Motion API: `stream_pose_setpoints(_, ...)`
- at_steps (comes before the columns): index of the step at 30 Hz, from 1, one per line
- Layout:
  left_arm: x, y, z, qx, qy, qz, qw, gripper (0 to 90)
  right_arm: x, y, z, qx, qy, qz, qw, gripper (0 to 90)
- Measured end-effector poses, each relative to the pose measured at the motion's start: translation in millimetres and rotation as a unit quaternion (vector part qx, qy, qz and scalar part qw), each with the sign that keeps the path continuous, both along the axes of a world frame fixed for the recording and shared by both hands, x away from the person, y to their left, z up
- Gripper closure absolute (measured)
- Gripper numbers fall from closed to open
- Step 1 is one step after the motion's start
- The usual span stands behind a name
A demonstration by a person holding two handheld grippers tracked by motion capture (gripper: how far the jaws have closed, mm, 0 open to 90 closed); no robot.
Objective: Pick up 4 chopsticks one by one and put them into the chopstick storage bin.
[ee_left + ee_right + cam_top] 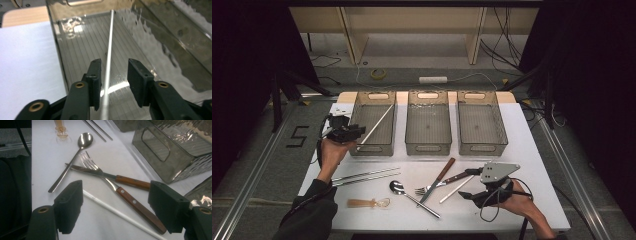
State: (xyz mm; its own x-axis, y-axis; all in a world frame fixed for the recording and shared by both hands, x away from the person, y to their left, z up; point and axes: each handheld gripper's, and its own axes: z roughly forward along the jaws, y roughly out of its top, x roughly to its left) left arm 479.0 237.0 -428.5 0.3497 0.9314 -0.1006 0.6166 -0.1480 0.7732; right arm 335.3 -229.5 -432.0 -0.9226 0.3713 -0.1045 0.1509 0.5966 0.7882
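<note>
Your left gripper [348, 131] sits at the near end of the left bin [373, 117], its fingers [95, 80] spread around a white chopstick [108, 62] that lies slanting inside that bin, touching only the one finger. Right of the bin, a knife [110, 176] crosses a fork [120, 191] on the surface [492, 210]. Your right gripper [486, 187] hovers there, fingers [70, 205] spread wide over a second white chopstick [117, 213].

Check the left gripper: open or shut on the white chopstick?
Open. In the left gripper view the left gripper has its jaws apart, and the white chopstick runs between them into the left bin, beside one jaw.
</note>
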Motion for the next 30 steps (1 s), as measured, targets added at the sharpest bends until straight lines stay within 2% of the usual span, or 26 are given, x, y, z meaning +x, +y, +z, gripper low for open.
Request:
stream_pose_setpoints(1,-2.0,0.4,3.3,-0.004,-0.006,0.002,1.0,60.4,-0.1,0.2,-0.1,-0.002,0.0,0.0,1.0,29.2)
stream_pose_setpoints(8,-16.0,0.0,13.7,-0.024,-0.005,-0.014,0.9996,47.7,1.3,0.9,-0.4,-0.008,0.0,0.004,1.0,29.2)
stream_pose_setpoints(15,-43.5,-2.3,17.5,-0.057,-0.015,-0.047,0.9972,35.6,4.7,4.8,4.0,-0.063,-0.011,0.022,0.9977,29.5)
stream_pose_setpoints(19,-57.5,-2.1,17.5,-0.072,-0.029,-0.049,0.9958,32.9,9.5,7.9,7.0,-0.101,-0.01,0.041,0.994,29.8)
stream_pose_setpoints(22,-68.0,-3.3,17.1,-0.088,-0.041,-0.052,0.994,30.4,15.5,8.7,10.0,-0.135,-0.002,0.055,0.9893,30.9)
stream_pose_setpoints(26,-84.1,-7.5,16.2,-0.094,-0.064,-0.065,0.9915,28.4,24.8,9.6,10.3,-0.17,0.011,0.068,0.9831,32.6)
stream_pose_setpoints(28,-92.4,-10.2,16.9,-0.102,-0.077,-0.074,0.9891,27.5,29.3,10.6,9.9,-0.186,0.017,0.072,0.9797,33.4)
stream_pose_setpoints(30,-99.6,-13.1,17.9,-0.105,-0.083,-0.095,0.9864,26.2,34.3,11.4,10.0,-0.201,0.024,0.076,0.9763,34.1)
